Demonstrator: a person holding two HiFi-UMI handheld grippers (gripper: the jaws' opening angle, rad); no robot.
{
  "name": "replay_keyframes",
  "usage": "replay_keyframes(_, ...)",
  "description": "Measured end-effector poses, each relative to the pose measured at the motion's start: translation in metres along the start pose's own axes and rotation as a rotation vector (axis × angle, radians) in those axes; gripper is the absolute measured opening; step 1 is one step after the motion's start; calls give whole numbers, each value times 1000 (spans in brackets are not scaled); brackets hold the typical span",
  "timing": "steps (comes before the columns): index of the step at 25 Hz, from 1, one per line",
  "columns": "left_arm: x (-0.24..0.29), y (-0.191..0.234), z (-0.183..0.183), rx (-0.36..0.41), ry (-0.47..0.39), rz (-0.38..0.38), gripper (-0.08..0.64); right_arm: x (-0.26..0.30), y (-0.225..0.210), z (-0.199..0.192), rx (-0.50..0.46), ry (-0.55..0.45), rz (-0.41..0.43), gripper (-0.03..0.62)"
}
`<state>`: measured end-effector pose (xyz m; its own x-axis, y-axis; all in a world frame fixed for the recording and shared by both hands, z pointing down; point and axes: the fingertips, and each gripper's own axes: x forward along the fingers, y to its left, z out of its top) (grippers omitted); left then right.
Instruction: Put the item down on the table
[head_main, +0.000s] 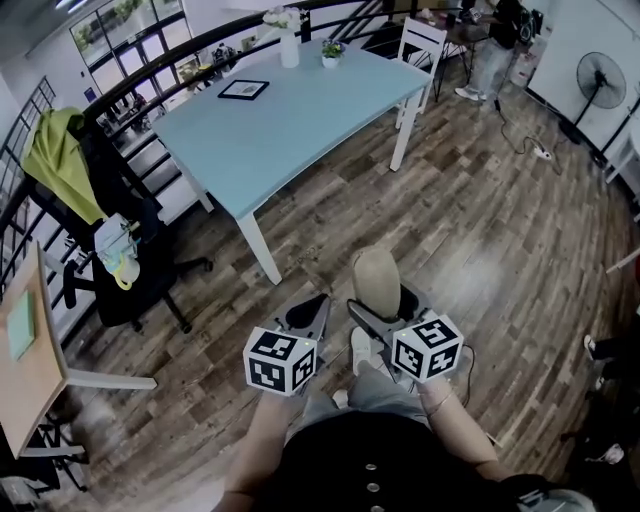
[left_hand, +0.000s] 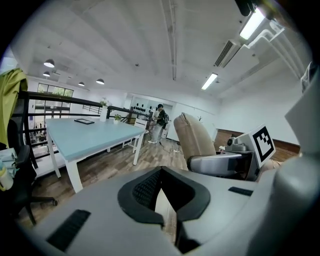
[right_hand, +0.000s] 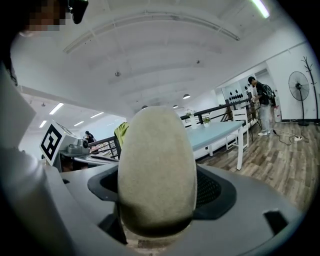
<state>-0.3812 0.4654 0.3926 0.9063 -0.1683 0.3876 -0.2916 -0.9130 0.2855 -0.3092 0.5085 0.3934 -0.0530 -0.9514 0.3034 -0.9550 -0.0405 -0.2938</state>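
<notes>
The fingers (right_hand: 214, 194) of our right gripper (head_main: 380, 303) are pinching a tan, egg-shaped, felt-like item (right_hand: 156, 170), their dark ribbed pads pressed against its two sides so that it stands upright with its narrow end up. Gripped low on the body like that, it looks secure for carrying and, we judge, easy to set down on its base. Just beside it, our left gripper (head_main: 306, 315) has its fingers (left_hand: 142, 190) pressed together at the tips with nothing between them; we take it to be idle, held level with the right one to stay out of the way. Both grippers hang close to our body, their black-and-white marker cubes (head_main: 280, 360) facing up at us, above the brown plank floor (head_main: 480, 230) and not above any table. So the item is in the air, in the right gripper, well apart from where it must go. Ahead stands the long light-blue table with white legs (head_main: 300, 115), its near half bare, which seems the natural landing spot. Toward its far end lie a black-framed flat panel (head_main: 243, 89), a white vase of flowers (head_main: 288, 45) and a small potted plant (head_main: 331, 52), so we would keep short of those. The next move, as we judge it, is to carry the item forward over the near edge before lowering it.
</notes>
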Motion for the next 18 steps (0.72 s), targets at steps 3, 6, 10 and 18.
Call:
replay_keyframes(3,22,18,9,-10,16,17,17,19,-12,13,-15,-2,20,400)
replay_keyframes(6,47,34,28,-18,11,32,17,40,-34,27,-12,7,33,400)
replay_keyframes(10,86,49,62,-15,0,47,17,66,-72,57,20,-7,51,400)
replay_keyframes(18,178,71,125,-6,-44,56,17,111,-149,113,-66,-36,86,400)
